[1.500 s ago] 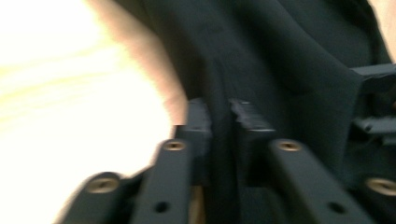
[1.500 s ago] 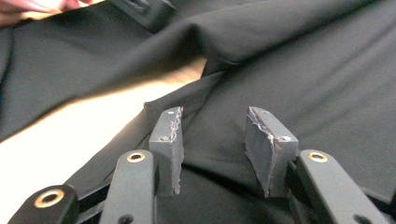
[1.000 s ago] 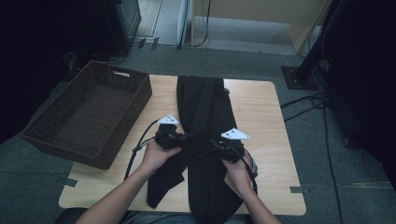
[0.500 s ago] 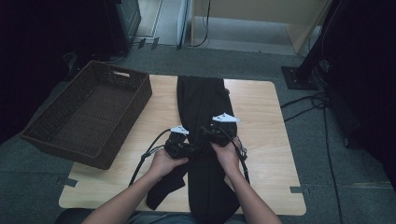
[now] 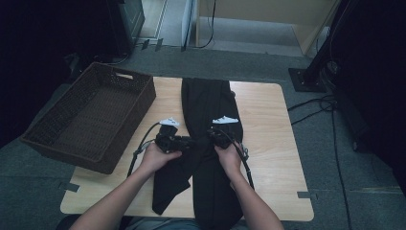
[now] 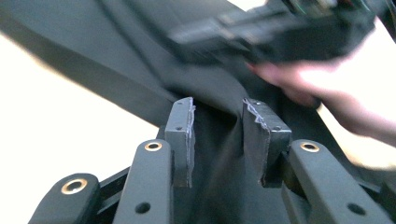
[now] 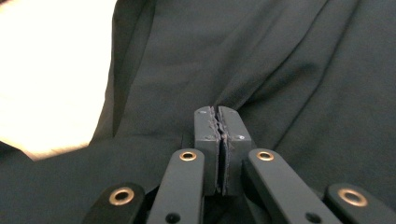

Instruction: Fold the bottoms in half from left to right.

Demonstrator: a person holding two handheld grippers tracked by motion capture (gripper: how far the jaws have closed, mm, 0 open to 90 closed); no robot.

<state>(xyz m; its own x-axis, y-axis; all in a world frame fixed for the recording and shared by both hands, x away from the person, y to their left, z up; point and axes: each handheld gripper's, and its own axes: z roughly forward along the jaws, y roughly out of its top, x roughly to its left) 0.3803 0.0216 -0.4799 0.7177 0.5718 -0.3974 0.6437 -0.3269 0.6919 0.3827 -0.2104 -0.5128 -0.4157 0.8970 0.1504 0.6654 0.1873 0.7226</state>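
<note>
Wooden tabletop (image 5: 268,120) carries long black fabric garment (image 5: 206,105). Right gripper (image 7: 217,122) jaws just closed, now pinching a fold between them. Left gripper (image 6: 218,116) jaws just opened, spread, cloth between them unpressed: grip likely handed over to right.

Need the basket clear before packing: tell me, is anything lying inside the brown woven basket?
No, the brown woven basket shows a bare bottom; the black cloth garment lies on the table.

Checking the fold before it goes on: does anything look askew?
Yes. The black garment lies straight along the table, but a flap at its near left splays out sideways, and its near end hangs over the table's edge.
</note>
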